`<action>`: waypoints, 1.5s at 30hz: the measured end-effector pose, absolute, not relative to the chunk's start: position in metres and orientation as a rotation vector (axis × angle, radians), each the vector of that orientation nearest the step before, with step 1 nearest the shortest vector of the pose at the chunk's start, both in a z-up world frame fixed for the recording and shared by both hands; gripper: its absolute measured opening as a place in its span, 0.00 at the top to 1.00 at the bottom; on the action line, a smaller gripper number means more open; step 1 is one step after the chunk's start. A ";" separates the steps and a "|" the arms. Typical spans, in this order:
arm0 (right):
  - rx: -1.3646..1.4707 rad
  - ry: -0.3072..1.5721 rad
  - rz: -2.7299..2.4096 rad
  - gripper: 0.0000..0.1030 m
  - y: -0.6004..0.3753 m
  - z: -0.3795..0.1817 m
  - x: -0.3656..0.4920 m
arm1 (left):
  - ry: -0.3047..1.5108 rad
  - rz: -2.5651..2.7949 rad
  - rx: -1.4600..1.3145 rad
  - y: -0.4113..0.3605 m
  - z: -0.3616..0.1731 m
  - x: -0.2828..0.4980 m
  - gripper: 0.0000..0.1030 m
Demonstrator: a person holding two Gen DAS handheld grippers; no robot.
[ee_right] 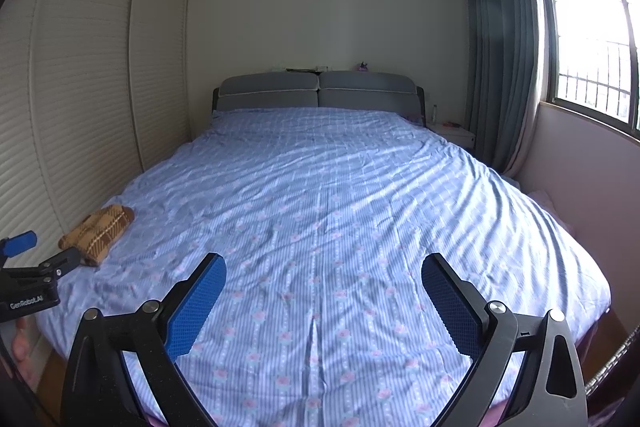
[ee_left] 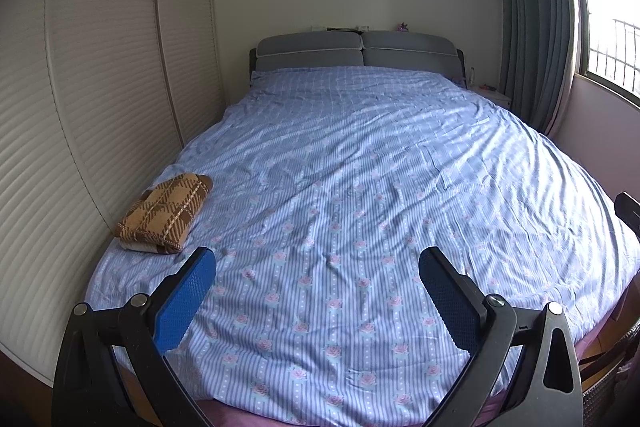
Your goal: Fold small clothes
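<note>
A folded brown plaid garment (ee_left: 164, 213) lies near the left edge of the bed (ee_left: 360, 155); it also shows in the right wrist view (ee_right: 98, 231). My left gripper (ee_left: 318, 267) is open and empty, held above the foot of the bed, to the right of the garment. My right gripper (ee_right: 324, 273) is open and empty above the foot of the bed, farther right. The left gripper's fingers (ee_right: 18, 243) show at the left edge of the right wrist view, beside the garment.
The bed has a blue striped floral cover and a grey headboard (ee_left: 356, 51). A white louvred wardrobe (ee_left: 80, 107) stands along the left. A nightstand (ee_right: 452, 133), grey curtain (ee_right: 500, 59) and window (ee_right: 592, 43) are on the right.
</note>
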State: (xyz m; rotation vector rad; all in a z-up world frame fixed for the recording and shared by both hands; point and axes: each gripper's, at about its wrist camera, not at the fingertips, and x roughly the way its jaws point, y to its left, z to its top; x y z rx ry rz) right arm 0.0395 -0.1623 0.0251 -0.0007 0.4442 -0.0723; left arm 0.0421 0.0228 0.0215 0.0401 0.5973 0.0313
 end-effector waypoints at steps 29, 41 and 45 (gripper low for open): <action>0.012 0.452 -0.066 0.04 -0.166 0.026 0.038 | 0.599 0.030 0.044 0.023 0.021 0.037 0.00; 0.015 0.452 -0.063 0.04 -0.165 0.025 0.038 | 0.602 0.028 0.044 0.024 0.021 0.037 0.00; 0.015 0.453 -0.062 0.04 -0.165 0.025 0.038 | 0.601 0.029 0.045 0.024 0.021 0.037 0.00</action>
